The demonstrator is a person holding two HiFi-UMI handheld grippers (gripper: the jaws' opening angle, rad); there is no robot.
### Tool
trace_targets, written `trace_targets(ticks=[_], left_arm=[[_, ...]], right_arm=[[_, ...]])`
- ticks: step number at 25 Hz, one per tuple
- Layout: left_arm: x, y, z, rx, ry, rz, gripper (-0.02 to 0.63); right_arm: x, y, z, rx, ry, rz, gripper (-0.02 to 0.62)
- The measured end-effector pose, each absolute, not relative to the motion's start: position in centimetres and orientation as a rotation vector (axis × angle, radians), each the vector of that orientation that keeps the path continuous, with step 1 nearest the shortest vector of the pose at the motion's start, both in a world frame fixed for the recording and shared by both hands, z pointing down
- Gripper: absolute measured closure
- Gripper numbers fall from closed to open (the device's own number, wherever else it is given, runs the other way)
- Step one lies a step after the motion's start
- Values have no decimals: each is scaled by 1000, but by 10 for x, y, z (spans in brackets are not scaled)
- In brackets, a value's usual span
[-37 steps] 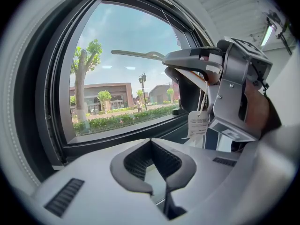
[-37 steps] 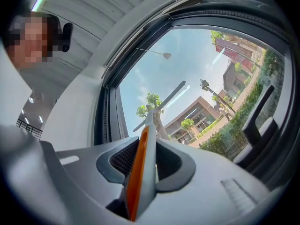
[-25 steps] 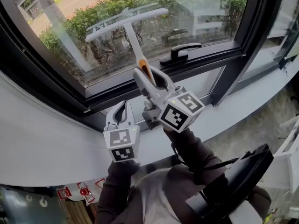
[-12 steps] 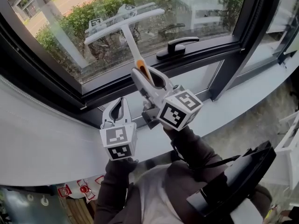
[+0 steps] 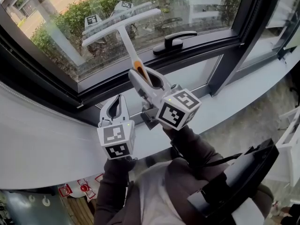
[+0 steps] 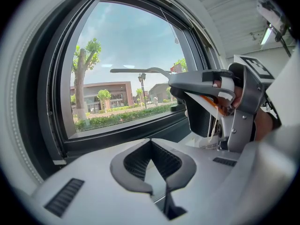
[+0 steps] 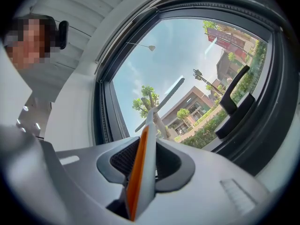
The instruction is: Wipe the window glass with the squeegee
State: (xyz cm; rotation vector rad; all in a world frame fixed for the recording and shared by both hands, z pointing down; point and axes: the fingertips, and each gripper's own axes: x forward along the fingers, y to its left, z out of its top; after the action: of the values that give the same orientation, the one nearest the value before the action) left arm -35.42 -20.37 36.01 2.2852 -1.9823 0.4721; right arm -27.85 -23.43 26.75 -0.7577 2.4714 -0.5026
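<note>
My right gripper, jaws just tightened, clamps the squeegee, its blade at the window glass. I judge the wiping mid-stroke; my left gripper sits closed, empty.

From the head, looks steeply down on the sill and window glass, near. From the left gripper and right gripper, faces along the jaws, low and close, out through the pane. Shares the squeegee across all three.
</note>
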Motion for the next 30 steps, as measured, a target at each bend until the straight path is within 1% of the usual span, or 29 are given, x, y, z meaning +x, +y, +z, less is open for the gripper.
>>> trace_targets(ticks=[30], left_arm=[[-353,-203,366,2290,-1969,497,604]], right_arm=[[-277,-230,308,-747,2455,-619,508]])
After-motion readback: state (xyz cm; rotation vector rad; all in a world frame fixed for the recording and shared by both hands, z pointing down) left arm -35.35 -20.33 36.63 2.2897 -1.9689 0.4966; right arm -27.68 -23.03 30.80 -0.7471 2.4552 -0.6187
